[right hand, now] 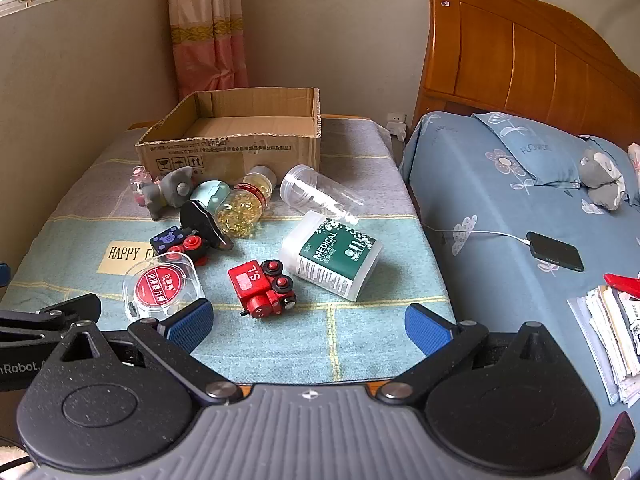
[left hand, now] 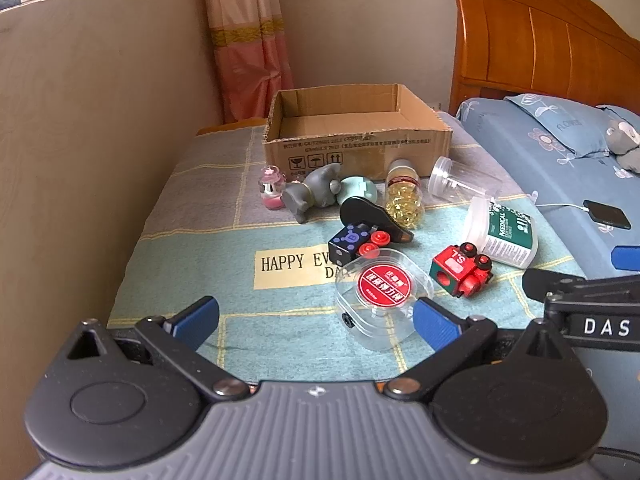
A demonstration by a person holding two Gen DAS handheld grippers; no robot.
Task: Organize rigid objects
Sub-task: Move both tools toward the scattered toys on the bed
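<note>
On the cloth-covered worktop (right hand: pixel 360 320) the clutter lies loose before the empty cardboard box (right hand: pixel 236 148) at twelve o'clock. Left to right: a pink figurine (left hand: pixel 272 192), a grey elephant toy (left hand: pixel 312 192), a black toy train (left hand: pixel 356 242), a clear round case (right hand: pixel 162 286), a capsule bottle (right hand: pixel 242 210), a red toy train (right hand: pixel 262 288), a clear tumbler (right hand: pixel 316 194) and a cotton swab tub (right hand: pixel 330 256). The left tool (left hand: pixel 316 320) and right tool (right hand: pixel 308 322) both gape fully, empty. The red train looks stiff and light; its wheels may roll, so grip its flat cab sides.
</note>
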